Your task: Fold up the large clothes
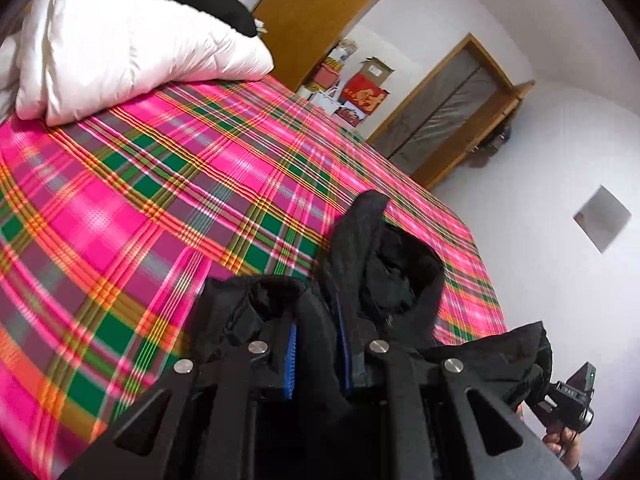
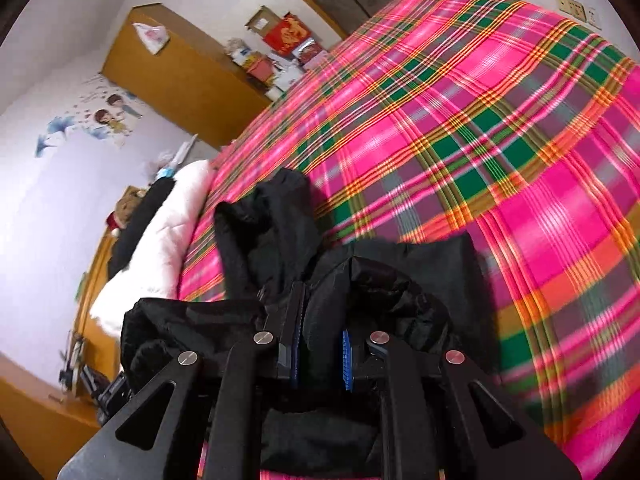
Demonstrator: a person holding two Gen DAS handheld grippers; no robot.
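A black padded jacket (image 1: 384,280), soft, matte and crumpled, hangs bunched over the near edge of a bed, pinched in both tools: the left gripper (image 1: 316,356) and the right gripper (image 2: 320,356) each stand narrow, blue ribbed pads clamped on a thick fold. This looks like the opening step, carrying the garment onto the bed; next it needs spreading flat on the smooth pink-and-green plaid bedspread (image 1: 168,184), clear of the puffy white duvet (image 1: 120,40).

Left gripper (image 1: 316,356) and right gripper (image 2: 322,354) both tilted downward, jaws clamped.
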